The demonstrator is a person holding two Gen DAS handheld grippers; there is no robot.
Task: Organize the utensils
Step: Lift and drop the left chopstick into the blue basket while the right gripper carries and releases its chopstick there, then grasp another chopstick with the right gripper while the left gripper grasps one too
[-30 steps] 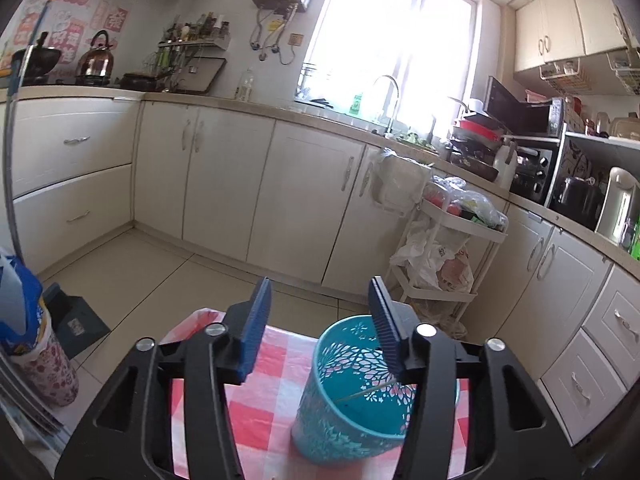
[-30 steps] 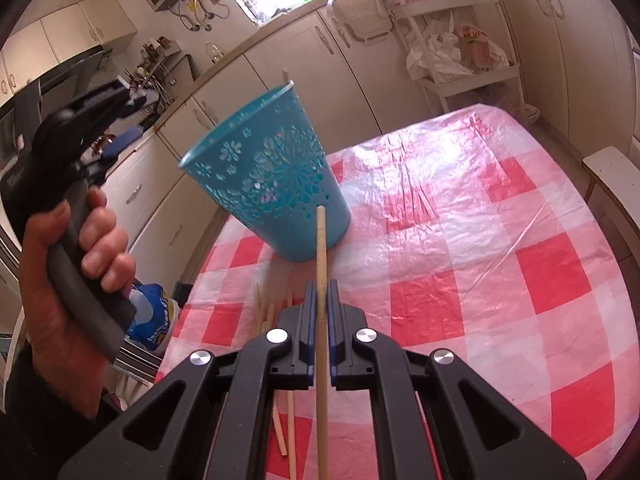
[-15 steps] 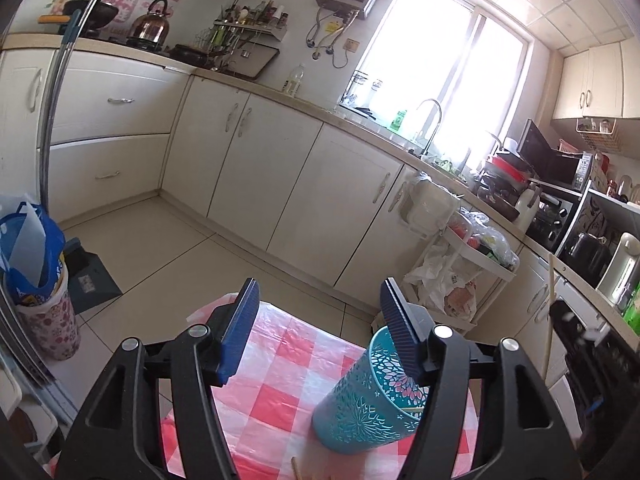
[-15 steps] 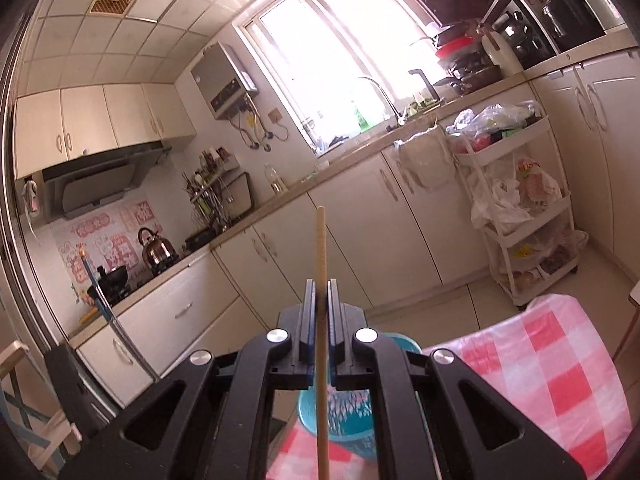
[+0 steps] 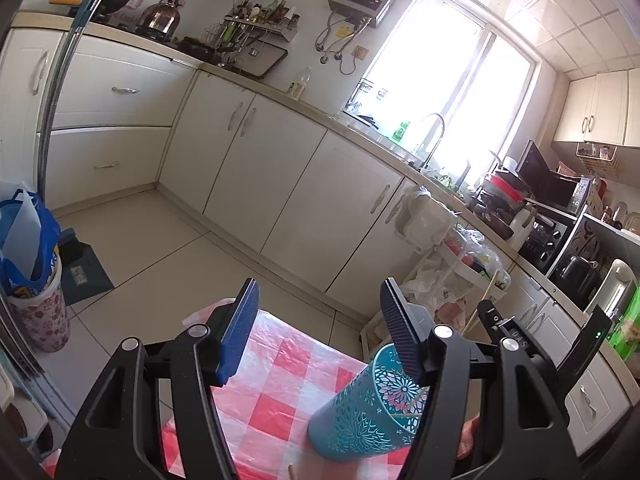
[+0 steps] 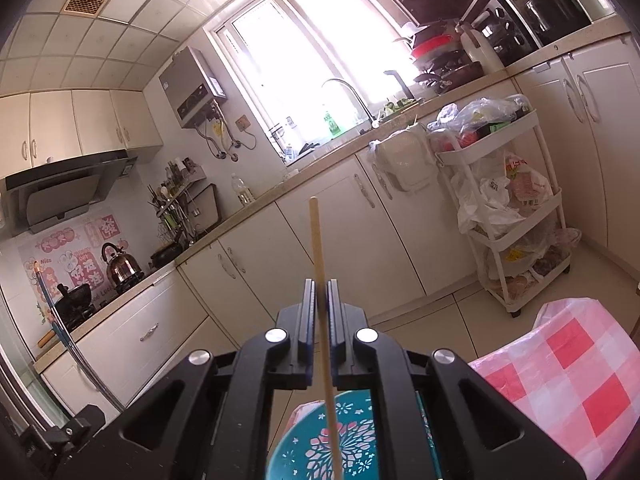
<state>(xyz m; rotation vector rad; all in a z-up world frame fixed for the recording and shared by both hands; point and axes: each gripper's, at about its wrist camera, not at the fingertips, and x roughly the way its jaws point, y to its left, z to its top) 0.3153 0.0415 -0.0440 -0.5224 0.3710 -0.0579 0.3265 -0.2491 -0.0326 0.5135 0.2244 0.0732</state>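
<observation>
Chopstick [image 6: 320, 280] was the thing in play: a pale wooden stick clenched between the pads of your right claw [image 6: 319, 300], rising well past the fingertips toward the window and running down over the teal cup [image 6: 352, 440]; its lower end was cut off at the frame edge.

From your left wrist view, going left to right: a floral bin [image 5: 38, 312] with a blue bag stood on the floor at the far left. Your left claw [image 5: 316, 320] was released, its blue pads well apart and gripping nothing, hovering above the bench [image 5: 280, 384] with its red-and-white checked cover. Under the right finger stood the teal cup [image 5: 360, 412], upright on the bench, its perforated flower pattern plain to see; its right side was hidden behind the finger. A thin stick lay inside it, mostly concealed. A stub of another chopstick [image 5: 293, 472] poked up at the bottom edge, cut off. Further right, part of your other tool showed, with the letters "DAS" readable on it; the rest of the marking was hidden.

From your right wrist view, pink wall stickers [image 6: 72, 256] with Chinese characters sat behind the kettle [image 6: 120, 268] at left, too small to read surely. The white trolley [image 6: 520, 208] stood at right.
</observation>
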